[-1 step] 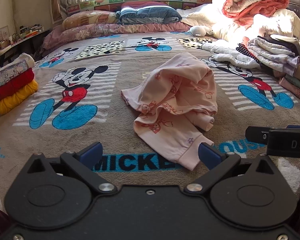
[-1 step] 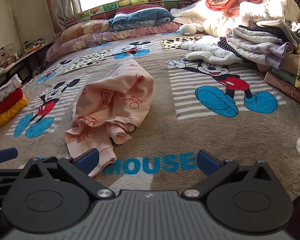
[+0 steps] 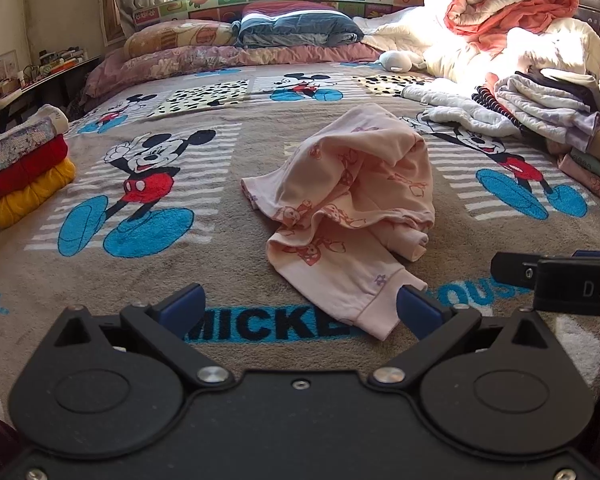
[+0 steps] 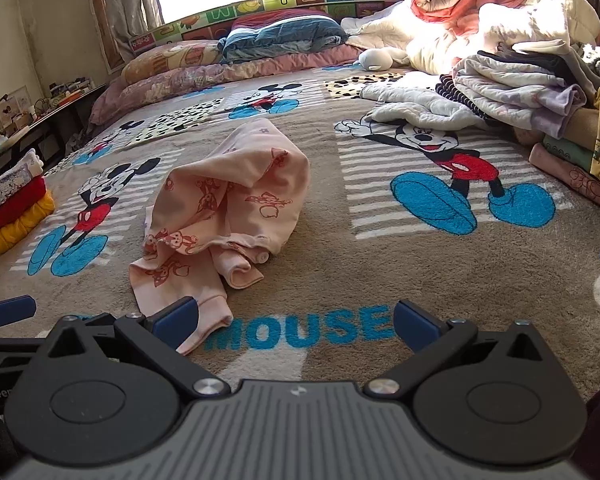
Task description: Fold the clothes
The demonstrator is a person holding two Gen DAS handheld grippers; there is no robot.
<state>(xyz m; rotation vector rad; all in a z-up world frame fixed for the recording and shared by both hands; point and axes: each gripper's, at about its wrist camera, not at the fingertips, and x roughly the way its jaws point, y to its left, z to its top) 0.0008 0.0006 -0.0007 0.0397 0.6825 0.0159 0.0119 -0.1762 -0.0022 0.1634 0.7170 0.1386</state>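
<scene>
The left claw (image 3: 300, 312) gapes wide and empty, the pink garment's (image 3: 352, 216) cuff between its tips. The right claw (image 4: 296, 320) is equally wide over the bed (image 4: 380, 264); its view alone shows the cuff at its left finger. Folded stack (image 3: 24, 168) far left; clothes pile (image 3: 548, 108) right.

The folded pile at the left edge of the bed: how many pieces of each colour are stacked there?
Yellow piece: 1
Red piece: 1
Pale sparkly piece: 1
White piece: 1
Total visible: 4
</scene>
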